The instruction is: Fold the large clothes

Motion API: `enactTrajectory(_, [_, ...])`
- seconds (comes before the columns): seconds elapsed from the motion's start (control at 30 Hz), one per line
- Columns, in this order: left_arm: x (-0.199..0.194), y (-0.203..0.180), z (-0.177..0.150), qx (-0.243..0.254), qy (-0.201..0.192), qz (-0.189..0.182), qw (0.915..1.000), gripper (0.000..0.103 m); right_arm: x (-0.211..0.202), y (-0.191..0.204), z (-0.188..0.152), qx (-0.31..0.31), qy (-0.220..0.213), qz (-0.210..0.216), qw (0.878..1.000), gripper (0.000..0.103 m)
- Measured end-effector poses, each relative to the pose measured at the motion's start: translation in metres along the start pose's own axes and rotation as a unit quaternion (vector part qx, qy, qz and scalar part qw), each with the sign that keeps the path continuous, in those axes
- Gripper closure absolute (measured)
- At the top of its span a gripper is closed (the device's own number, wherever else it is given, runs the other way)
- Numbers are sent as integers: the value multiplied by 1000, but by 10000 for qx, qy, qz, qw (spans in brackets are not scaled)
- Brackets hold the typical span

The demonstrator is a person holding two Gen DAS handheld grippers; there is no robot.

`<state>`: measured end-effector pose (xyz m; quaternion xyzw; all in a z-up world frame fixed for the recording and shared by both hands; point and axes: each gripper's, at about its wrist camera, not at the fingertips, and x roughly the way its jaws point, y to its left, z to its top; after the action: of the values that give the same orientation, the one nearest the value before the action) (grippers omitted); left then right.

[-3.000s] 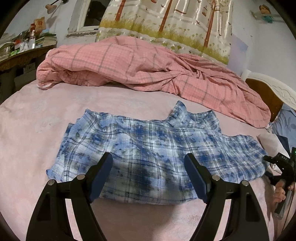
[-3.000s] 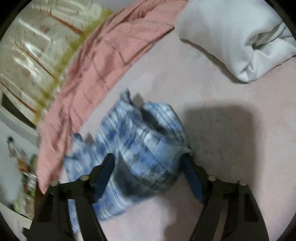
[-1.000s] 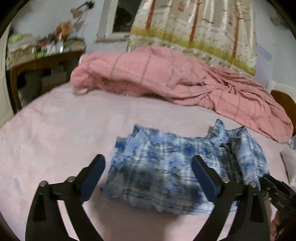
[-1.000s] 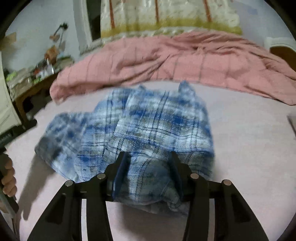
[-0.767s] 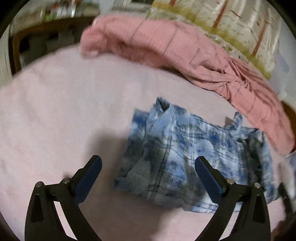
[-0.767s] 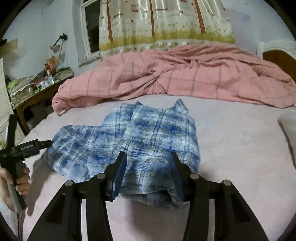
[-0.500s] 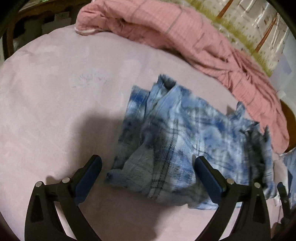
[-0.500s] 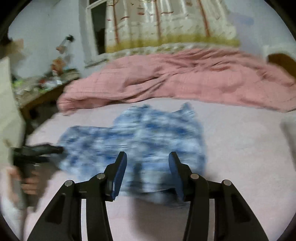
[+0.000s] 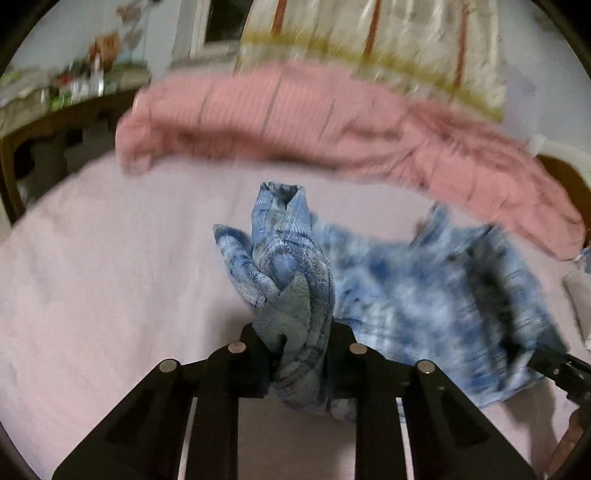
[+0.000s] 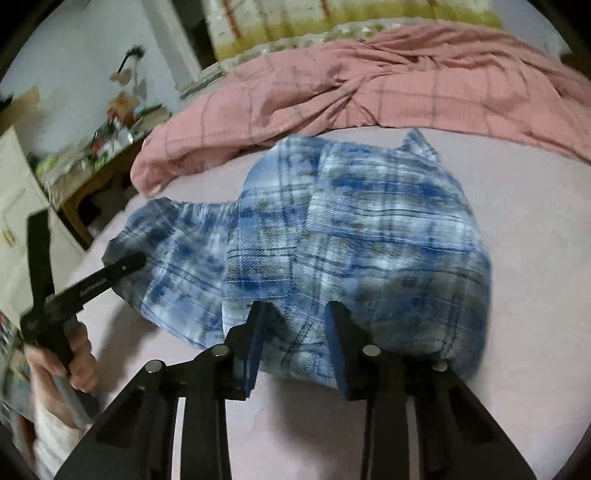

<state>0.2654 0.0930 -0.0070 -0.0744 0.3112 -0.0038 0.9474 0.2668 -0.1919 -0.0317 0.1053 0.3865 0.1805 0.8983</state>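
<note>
A blue plaid shirt (image 9: 424,306) lies partly folded on the pink bed sheet (image 9: 110,277). My left gripper (image 9: 301,343) is closing on the shirt's bunched left corner, and the cloth stands up in a twist between its jaws. In the right wrist view the shirt (image 10: 369,221) spreads ahead. My right gripper (image 10: 295,332) is closing too, with the shirt's near folded edge filling the gap between its fingers (image 10: 255,332). That view also shows the left gripper (image 10: 122,264) at the shirt's left corner, held by a hand (image 10: 74,354).
A crumpled pink checked duvet (image 10: 369,81) lies along the far side of the bed, just behind the shirt. A cluttered wooden desk (image 9: 55,110) stands at the left, a headboard (image 9: 561,162) at the right, a curtain (image 9: 369,33) behind.
The left gripper stood wide open over the shirt's left edge and has now shut on a bunched corner. The right gripper's jaws have narrowed on the near fold.
</note>
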Motion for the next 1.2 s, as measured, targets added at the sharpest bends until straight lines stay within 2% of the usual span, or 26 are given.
enactTrajectory(0.03, [-15,-7,6,67,-254,-202,9995,84,-10,-4,2,87,-128,-43,9999,68])
enactTrajectory(0.13, [-49,-39,19,401,-757,-596,9945,84,-54,-23,11,276,-745,-659,9947,68])
enactTrajectory(0.2, [-60,-69,27,697,-925,-724,9906,85,-79,-44,16,462,-1061,-1075,9874,68])
enactTrajectory(0.33, [-69,-137,36,1287,-1096,-1051,9800,85,-110,-97,25,1137,-1348,-1829,9672,68])
enactTrajectory(0.4, [-65,-168,36,1447,-1066,-1168,9768,85,-118,-120,26,1429,-1380,-2123,9568,68])
enactTrajectory(0.5, [-52,-209,27,1629,-922,-1289,9738,85,-121,-140,27,1693,-1284,-1981,9569,68])
enactTrajectory(0.63, [-21,-253,-5,2006,-549,-1444,9674,84,-116,-140,29,1620,-1251,-2070,9567,68])
enactTrajectory(0.73, [17,-272,-35,2318,-39,-1328,9636,82,-115,-131,29,1437,-1339,-2096,9579,68])
enactTrajectory(0.77, [27,-277,-43,2489,94,-1284,9599,77,-116,-130,28,1424,-1357,-2031,9592,68])
enactTrajectory(0.83, [28,-282,-54,2774,-36,-1163,9537,74,-114,-126,29,1374,-1366,-1861,9632,68])
enactTrajectory(0.9, [10,-283,-52,2805,-282,-1205,9518,47,-115,-122,29,1301,-1417,-1796,9647,68])
enactTrajectory(0.93, [-2,-278,-49,2759,-415,-1326,9511,13,-116,-120,29,1255,-1447,-1807,9647,68])
enactTrajectory(0.97, [-19,-271,-47,2678,-688,-1387,9510,2,-117,-118,29,1205,-1491,-1823,9644,68])
enactTrajectory(1.0, [-33,-265,-47,2642,-920,-1441,9492,1,-119,-115,29,1160,-1564,-1807,9641,68])
enactTrajectory(1.07, [-60,-249,-46,2627,-1092,-1624,9448,1,-124,-113,29,1151,-1671,-1682,9646,68])
enactTrajectory(1.13, [-77,-229,-38,2307,-1210,-1574,9526,1,-128,-109,28,1128,-1766,-1456,9669,68])
enactTrajectory(1.2, [-80,-211,-27,1967,-1214,-1341,9636,1,-127,-100,28,1007,-1795,-1196,9713,68])
